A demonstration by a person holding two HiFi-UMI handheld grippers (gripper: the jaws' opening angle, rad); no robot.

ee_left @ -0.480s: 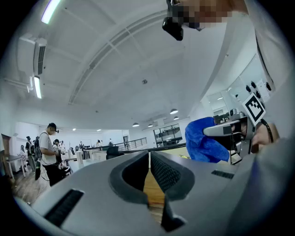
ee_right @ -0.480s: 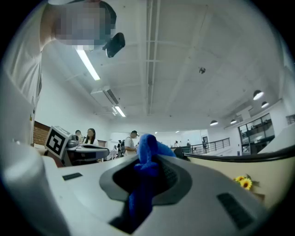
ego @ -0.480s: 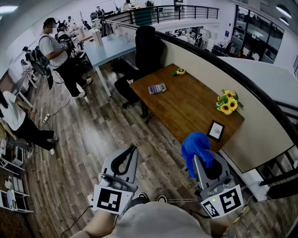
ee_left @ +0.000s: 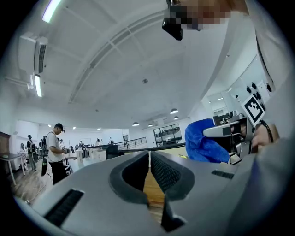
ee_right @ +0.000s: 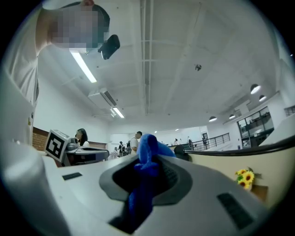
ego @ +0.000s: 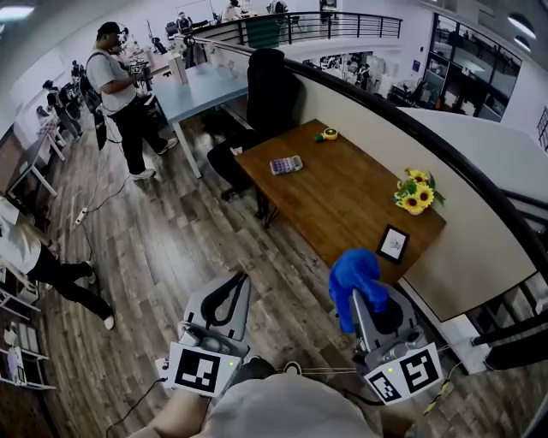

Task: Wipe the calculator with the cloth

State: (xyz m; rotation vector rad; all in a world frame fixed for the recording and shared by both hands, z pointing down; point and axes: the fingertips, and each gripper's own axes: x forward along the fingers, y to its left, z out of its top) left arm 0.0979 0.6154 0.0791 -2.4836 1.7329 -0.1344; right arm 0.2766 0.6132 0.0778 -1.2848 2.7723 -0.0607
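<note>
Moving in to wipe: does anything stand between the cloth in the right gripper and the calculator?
Nothing visible: bare table lies between cloth and calculator; the picture frame and sunflowers stand off to the right.

Both the left gripper and the right gripper are pale grey moulded shells with dark-lined jaws. Each carries a white cube printed with black square markers. The person wears a light grey top.

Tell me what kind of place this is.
Probably a large open-plan office: a wooden desk with a black office chair, more desks behind, a metal railing at the far end, and a person standing at a workstation.
</note>
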